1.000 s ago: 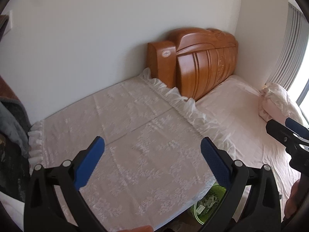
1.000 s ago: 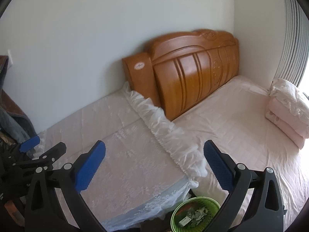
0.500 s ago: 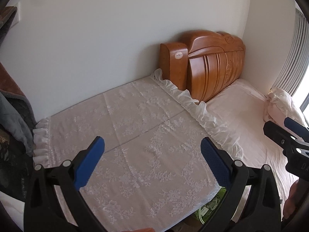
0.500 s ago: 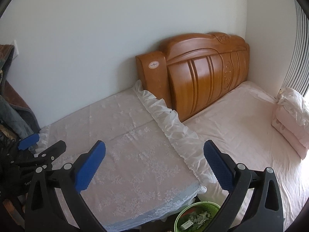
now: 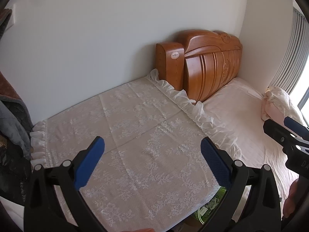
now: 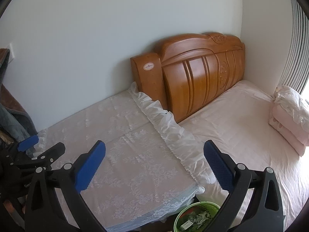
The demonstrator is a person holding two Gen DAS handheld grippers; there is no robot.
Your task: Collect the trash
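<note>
Walls: I see plain pale wall (image 6: 96, 44) running behind everything, meeting a second wall at the far right corner.
Switch plate: a white one (image 5: 10, 17) sits high on the wall at my left edge.
Headboard: carved orange-brown wood (image 6: 193, 77), with a round sticker on its end panel — it stands against the wall.
Bed: pale pink sheet (image 6: 241, 135), smooth, with folded pink bedding (image 6: 289, 119) stacked at the right side.
Lace cover: white floral lace (image 5: 135, 145) with a ruffled edge, spread over the flat surface beside the bed.
Window: ribbed grey curtain (image 5: 289, 54) on the right — bright daylight comes in past it.
Left edge: dark grey and brown fabric (image 5: 11, 116) hanging.
</note>
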